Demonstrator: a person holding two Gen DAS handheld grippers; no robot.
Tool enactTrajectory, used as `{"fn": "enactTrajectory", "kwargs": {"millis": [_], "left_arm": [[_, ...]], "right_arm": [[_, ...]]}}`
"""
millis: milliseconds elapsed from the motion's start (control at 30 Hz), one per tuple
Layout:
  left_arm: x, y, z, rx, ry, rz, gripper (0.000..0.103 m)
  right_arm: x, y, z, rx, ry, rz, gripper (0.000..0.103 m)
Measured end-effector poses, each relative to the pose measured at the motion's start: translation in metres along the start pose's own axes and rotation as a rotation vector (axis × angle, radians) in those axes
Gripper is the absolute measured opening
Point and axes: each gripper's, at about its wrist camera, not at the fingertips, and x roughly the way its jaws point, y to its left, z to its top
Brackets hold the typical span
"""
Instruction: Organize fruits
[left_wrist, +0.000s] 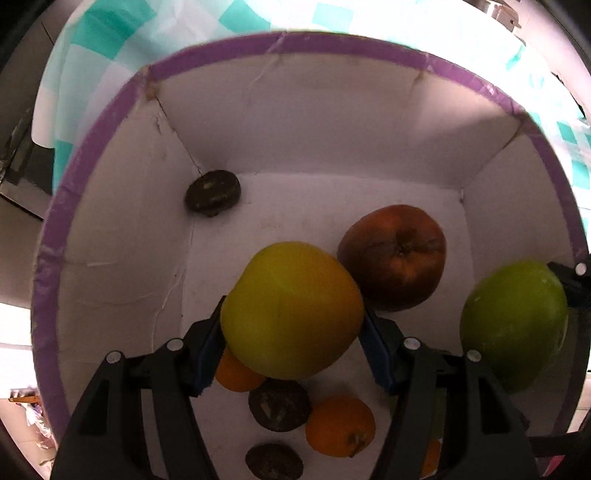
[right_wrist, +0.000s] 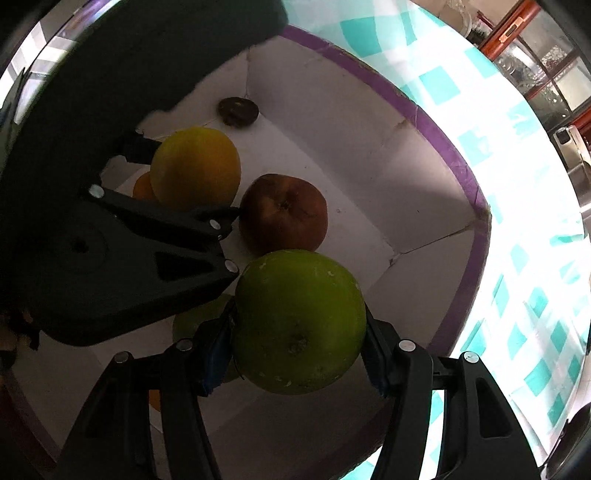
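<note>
Matt white cardboard box (left_wrist: 122, 258), purple-taped rim; smooth green apple (right_wrist: 299, 321).

Each hand-held gripper (left_wrist: 291, 350) is black, with blue pads (left_wrist: 205, 363) and silver screws (left_wrist: 410, 344).

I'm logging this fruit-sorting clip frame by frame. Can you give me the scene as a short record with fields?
container: white box with purple rim, on a teal checked cloth
left tongs: shut on yellow apple, held above the box floor
right tongs: shut on green apple, over the box
loose on floor: red apple, oranges, dark round fruits, one more dark fruit in the far corner
not clear: what kind the dark fruits are
</note>
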Motion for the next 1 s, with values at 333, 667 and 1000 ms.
{"fn": "enactTrajectory", "kwargs": {"millis": [333, 667, 1000], "left_arm": [[-0.018, 0.010, -0.008, 0.005, -0.105, -0.025, 0.090], [-0.086, 0.016, -0.031, 0.006, -0.309, 0.023, 0.101], [-0.098, 0.047, -0.050, -0.092, -0.177, 0.046, 0.101]], "right_arm": [[0.004, 0.003, 0.017, 0.051, -0.028, -0.031, 0.080], [-0.035, 0.000, 0.009, 0.150, -0.193, -0.018, 0.086], [-0.040, 0.021, 0.003, 0.200, -0.179, 0.102, 0.086]]}}
